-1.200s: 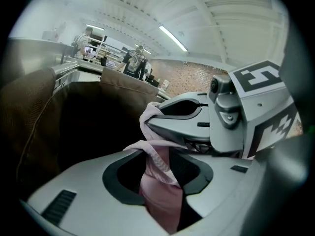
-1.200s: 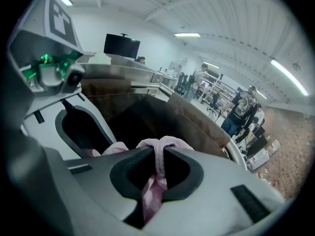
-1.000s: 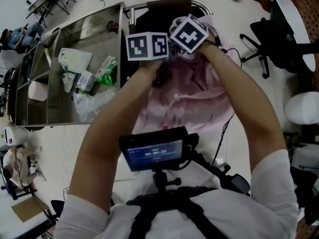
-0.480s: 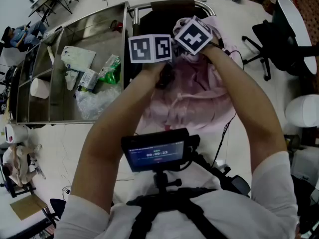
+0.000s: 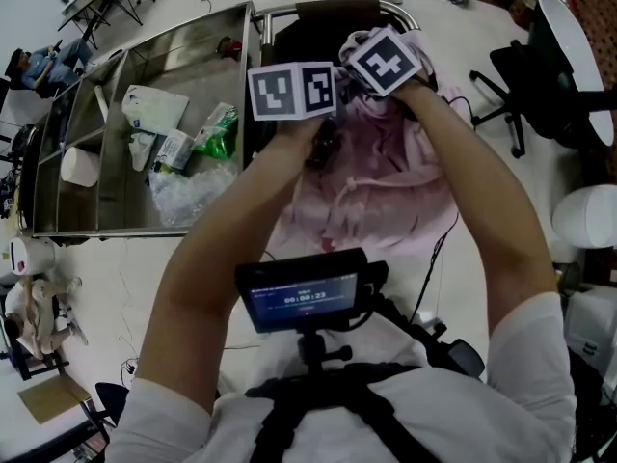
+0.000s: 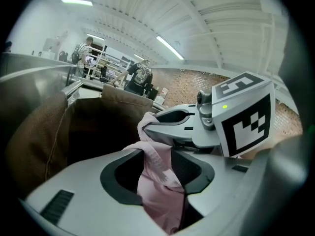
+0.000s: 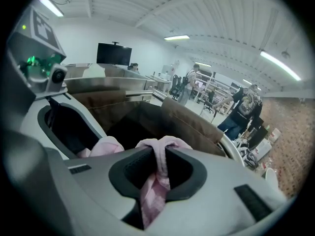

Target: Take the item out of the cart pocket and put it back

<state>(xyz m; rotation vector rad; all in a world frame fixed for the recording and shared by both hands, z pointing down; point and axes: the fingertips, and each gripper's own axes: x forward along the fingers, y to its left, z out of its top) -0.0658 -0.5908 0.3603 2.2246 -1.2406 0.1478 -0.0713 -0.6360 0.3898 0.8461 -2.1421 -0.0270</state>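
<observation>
The steel cart [image 5: 188,61] stands on a pale floor [image 5: 125,278], its tray split by dividers. In the widest bay lie a white packet [image 5: 154,112], a green packet [image 5: 216,131], a small carton [image 5: 174,149] and, nearest, a crumpled clear plastic bag [image 5: 188,191]. A white roll [image 5: 79,166] sits in a bay further left. The brown pocket [image 5: 308,27] hangs at the cart's right end; a pink garment [image 5: 371,181] drapes from its mouth.
</observation>
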